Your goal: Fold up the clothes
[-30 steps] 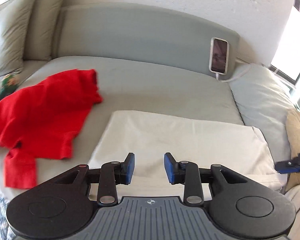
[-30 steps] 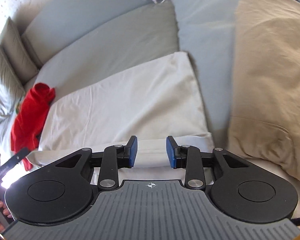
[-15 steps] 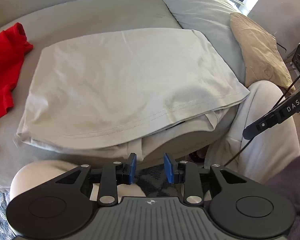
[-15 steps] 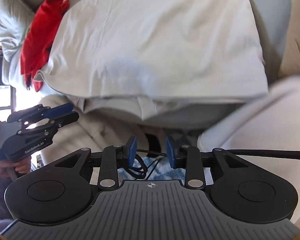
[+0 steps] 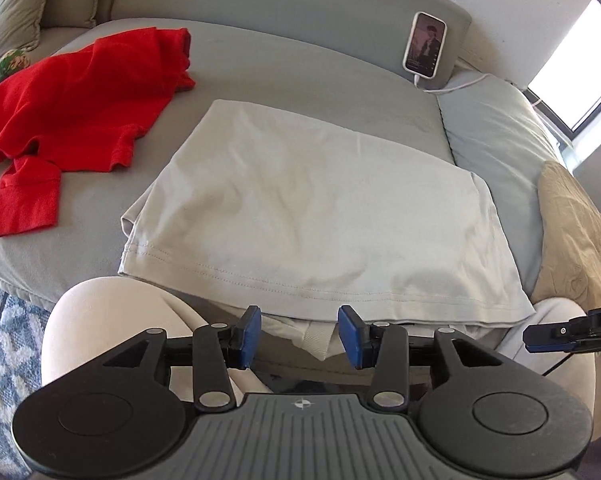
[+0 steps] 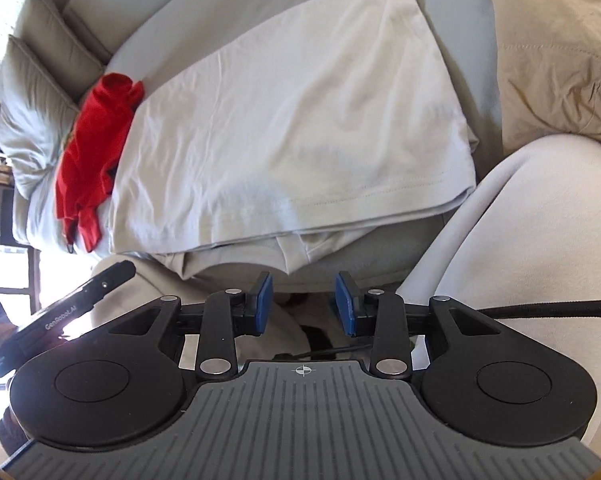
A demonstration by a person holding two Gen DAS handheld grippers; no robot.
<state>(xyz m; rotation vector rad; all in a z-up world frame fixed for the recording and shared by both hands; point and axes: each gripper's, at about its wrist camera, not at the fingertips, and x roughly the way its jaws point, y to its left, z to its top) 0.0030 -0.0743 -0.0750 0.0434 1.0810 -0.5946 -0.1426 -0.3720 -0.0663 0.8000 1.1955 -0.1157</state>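
hovering off the sofa (image 5: 300, 80) front edge: left claw (image 5: 299, 334) and right claw (image 6: 303, 304), both gaping, empty, pulled back since half a second ago; folded beige shirt (image 5: 308, 208) lies flat at the front edge, red garment (image 5: 80, 96) unfolded next.

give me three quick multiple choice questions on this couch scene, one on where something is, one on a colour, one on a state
1. Where does the phone stand?
A. flat on the white shirt
B. propped against the couch back, with a cable plugged in
C. on the rug

2. What colour is the crumpled garment beside the white shirt?
A. red
B. blue
C. yellow

3. How do the left gripper and right gripper stand?
A. both shut on the white shirt
B. left shut, right open
C. both open, holding nothing

Answers:
1 B: it leans upright on the backrest with a white cable at its base.
2 A: it shows bright red in both views.
3 C: a clear gap lies between each pair of blue pads, short of the shirt's hem.
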